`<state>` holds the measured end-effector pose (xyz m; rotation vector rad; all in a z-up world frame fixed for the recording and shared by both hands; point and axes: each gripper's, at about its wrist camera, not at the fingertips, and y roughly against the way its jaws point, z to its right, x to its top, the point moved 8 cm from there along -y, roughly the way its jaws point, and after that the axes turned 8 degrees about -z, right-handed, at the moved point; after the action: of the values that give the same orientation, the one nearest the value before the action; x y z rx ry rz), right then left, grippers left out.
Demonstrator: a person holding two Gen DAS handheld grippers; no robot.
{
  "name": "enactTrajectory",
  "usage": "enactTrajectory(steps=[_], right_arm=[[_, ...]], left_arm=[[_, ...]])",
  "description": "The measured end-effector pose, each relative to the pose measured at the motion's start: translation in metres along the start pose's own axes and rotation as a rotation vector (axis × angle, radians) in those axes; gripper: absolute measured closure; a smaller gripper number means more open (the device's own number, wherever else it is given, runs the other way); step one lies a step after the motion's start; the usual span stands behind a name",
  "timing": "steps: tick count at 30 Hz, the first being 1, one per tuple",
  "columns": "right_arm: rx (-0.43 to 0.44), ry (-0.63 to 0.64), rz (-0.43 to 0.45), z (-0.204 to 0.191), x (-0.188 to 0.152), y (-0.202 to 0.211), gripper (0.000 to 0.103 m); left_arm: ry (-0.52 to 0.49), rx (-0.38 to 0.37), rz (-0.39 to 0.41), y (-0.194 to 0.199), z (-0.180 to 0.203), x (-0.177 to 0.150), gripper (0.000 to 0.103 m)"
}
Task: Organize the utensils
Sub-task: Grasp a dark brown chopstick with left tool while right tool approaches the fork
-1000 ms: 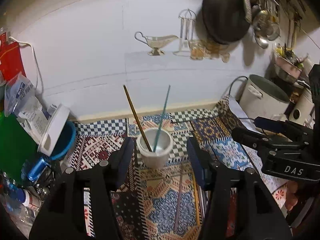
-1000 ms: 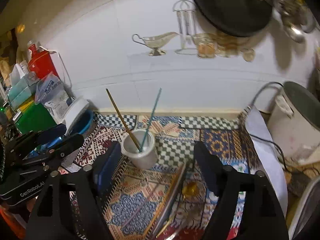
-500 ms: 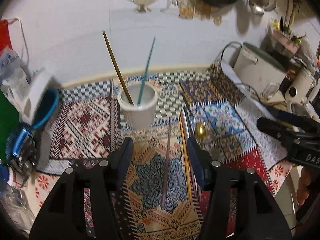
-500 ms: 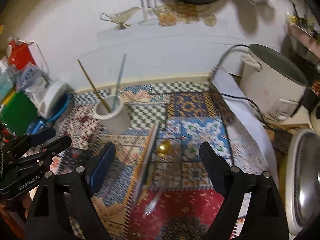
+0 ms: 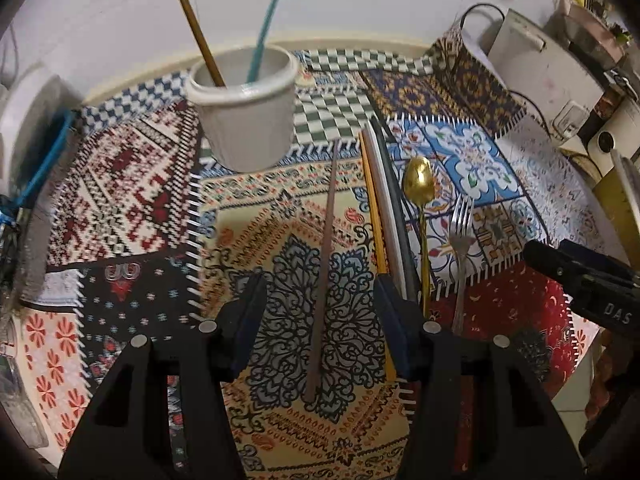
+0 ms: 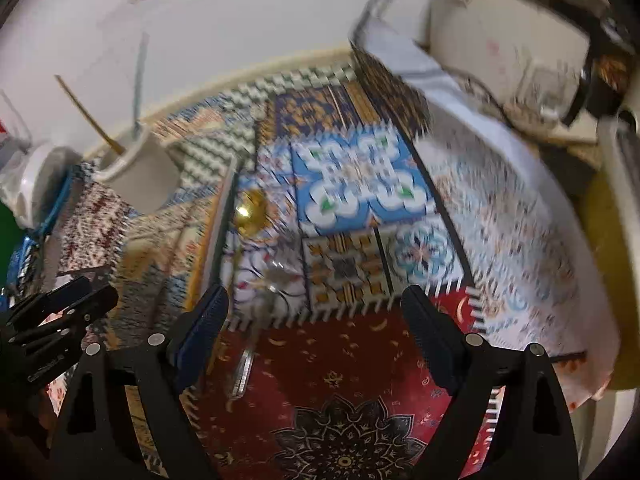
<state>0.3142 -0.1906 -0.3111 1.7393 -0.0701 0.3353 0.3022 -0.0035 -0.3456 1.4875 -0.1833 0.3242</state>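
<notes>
The brown chopstick (image 5: pixel 325 264) lay flat on the patterned tabletop (image 5: pixel 132 208), running near to far between the released left tongs (image 5: pixel 318 312), which held nothing. It looked light, stiff and thin, likely to roll or slip; a pinch near its thick near end seemed safest. To its right lay more chopsticks (image 5: pixel 380 208), a gold spoon (image 5: pixel 418 184) and a fork (image 5: pixel 460 240), the last two smooth metal. The cup (image 5: pixel 244 108) stood at the far left with two sticks in it. The right tongs (image 6: pixel 316 320) had just been widening, empty, with the fork just inside their left finger.

White wall (image 5: pixel 360 0) behind a patchwork-patterned tablecloth (image 5: pixel 140 200).
</notes>
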Motion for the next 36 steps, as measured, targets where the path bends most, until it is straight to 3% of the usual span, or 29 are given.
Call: enactTrajectory(steps=[7, 12, 16, 20, 28, 30, 32, 36], right_arm=[[0.033, 0.029, -0.066, -0.003, -0.004, -0.026, 0.051], [0.095, 0.043, -0.093, -0.020, -0.001, -0.035, 0.060], [0.098, 0.086, -0.107, -0.035, 0.000, -0.045, 0.068], [0.099, 0.113, -0.127, -0.047, -0.001, -0.054, 0.071], [0.046, 0.194, -0.121, -0.051, -0.006, -0.059, 0.085], [0.041, 0.216, -0.122, -0.048, -0.007, -0.059, 0.091], [0.049, 0.238, -0.128, -0.047, -0.007, -0.059, 0.093], [0.035, 0.284, -0.133, -0.038, -0.004, -0.058, 0.095]], left_arm=[[-0.023, 0.005, -0.028, -0.026, 0.004, 0.009, 0.049], [-0.031, 0.018, -0.043, -0.040, -0.003, 0.022, 0.054], [-0.047, 0.008, -0.055, -0.048, -0.005, 0.032, 0.069], [-0.057, -0.014, -0.078, -0.057, -0.004, 0.042, 0.081], [-0.080, -0.038, -0.107, -0.070, 0.004, 0.052, 0.084], [-0.082, -0.041, -0.110, -0.071, 0.004, 0.054, 0.087], [-0.087, -0.037, -0.111, -0.073, 0.003, 0.056, 0.098], [-0.077, -0.075, -0.110, -0.075, 0.001, 0.059, 0.099]])
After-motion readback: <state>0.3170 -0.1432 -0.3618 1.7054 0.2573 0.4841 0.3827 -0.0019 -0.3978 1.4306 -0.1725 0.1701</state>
